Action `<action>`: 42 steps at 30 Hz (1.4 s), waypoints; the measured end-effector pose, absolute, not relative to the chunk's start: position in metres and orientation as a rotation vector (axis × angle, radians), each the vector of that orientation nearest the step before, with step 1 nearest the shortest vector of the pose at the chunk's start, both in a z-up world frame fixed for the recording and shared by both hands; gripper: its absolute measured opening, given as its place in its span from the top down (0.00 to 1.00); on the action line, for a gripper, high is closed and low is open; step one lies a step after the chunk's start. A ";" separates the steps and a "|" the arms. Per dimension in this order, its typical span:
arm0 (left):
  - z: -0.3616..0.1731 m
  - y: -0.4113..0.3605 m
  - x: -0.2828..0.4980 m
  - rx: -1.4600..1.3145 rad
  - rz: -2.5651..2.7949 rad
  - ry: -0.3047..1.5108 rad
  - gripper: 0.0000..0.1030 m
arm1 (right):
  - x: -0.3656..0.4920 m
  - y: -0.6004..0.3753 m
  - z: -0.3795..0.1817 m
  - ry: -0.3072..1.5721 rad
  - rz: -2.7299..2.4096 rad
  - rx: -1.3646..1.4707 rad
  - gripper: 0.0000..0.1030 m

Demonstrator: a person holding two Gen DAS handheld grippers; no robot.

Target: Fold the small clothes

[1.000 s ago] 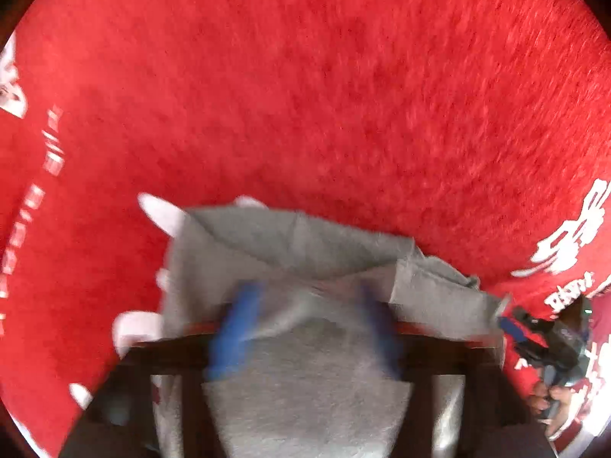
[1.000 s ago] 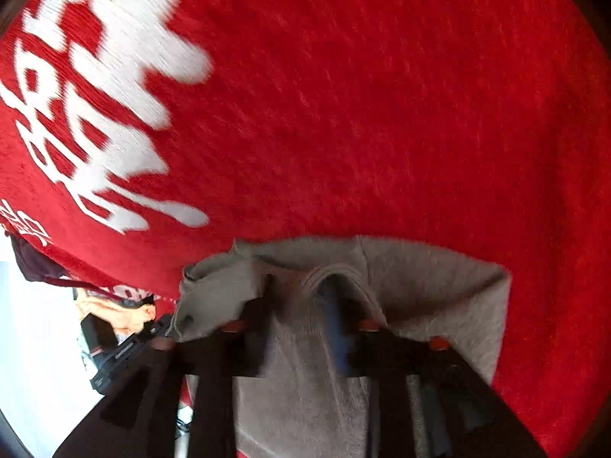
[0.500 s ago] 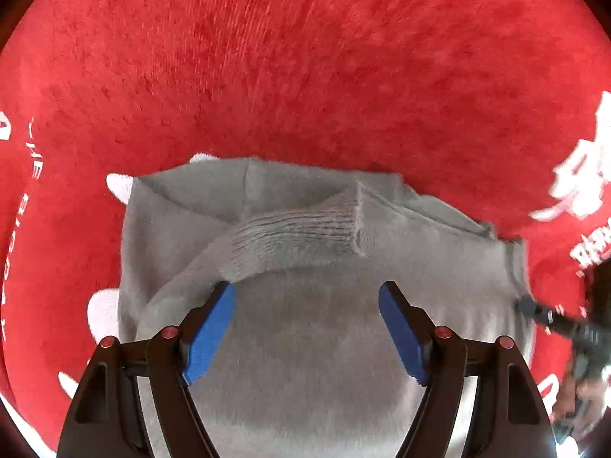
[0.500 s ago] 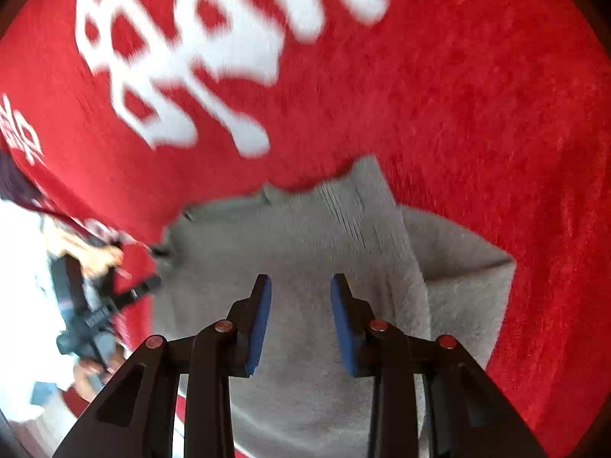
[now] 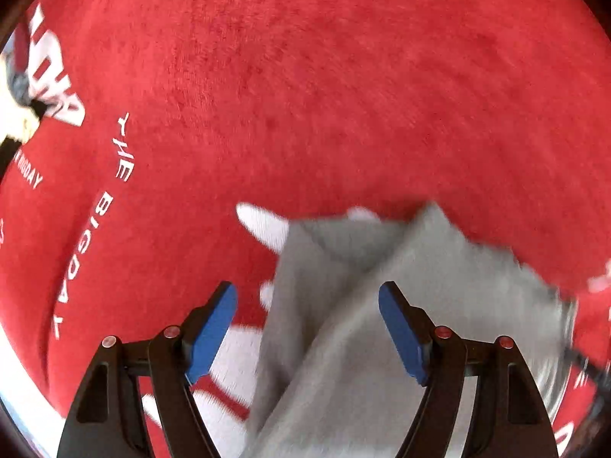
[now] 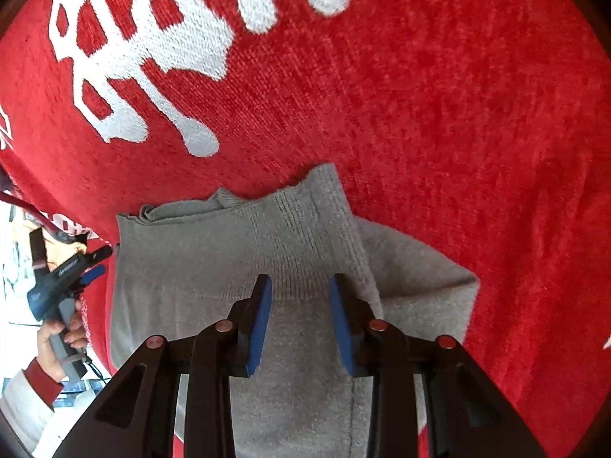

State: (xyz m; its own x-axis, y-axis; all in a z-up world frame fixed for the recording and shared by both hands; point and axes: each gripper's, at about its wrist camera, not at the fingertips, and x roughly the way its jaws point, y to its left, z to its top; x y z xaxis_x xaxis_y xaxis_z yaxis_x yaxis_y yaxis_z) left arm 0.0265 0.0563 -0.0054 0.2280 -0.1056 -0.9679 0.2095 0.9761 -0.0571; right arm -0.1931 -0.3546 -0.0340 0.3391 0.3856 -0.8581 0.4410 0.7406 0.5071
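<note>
Closest to me is the right gripper (image 6: 299,318). Its blue pads are partly open, with a small gap, and nothing is pinched in them. They have just been closing a bit, but they only hang over the gray sweater (image 6: 244,267) and do not grab it. The left gripper (image 5: 307,330) has its pads wide apart and holds nothing too. The cloth edge lies under and between them, loose.

The gray sweater lies flat on the red blanket (image 6: 458,114), right under both tools. I think the fold is well along. A sleeve with a ribbed cuff (image 6: 320,206) is already laid across the body, and the sides look tucked in, so the shape is a small neat block. What looks left is maybe one more fold in half, or a pat to smooth it.

In the right view the long way of the sweater runs from the tool outward, and the cuff points away, toward the big white letters (image 6: 152,49). Farther off on the left, a hand (image 6: 57,337) holds the other tool.
</note>
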 end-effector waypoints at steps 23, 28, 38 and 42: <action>-0.019 0.121 -0.077 0.083 -0.477 1.539 0.26 | -0.372 -0.333 -0.032 1.396 -0.046 1.009 0.48; -0.020 0.125 -0.076 0.038 -0.557 1.572 0.42 | -0.380 -0.312 -0.044 1.376 -0.027 1.136 0.47; -0.022 0.155 -0.065 0.035 -0.645 1.613 0.93 | -0.394 -0.295 -0.053 1.158 -0.176 1.430 0.73; -0.021 0.162 -0.074 0.126 -0.658 1.601 0.93 | -0.391 -0.290 -0.044 1.140 -0.234 1.386 0.89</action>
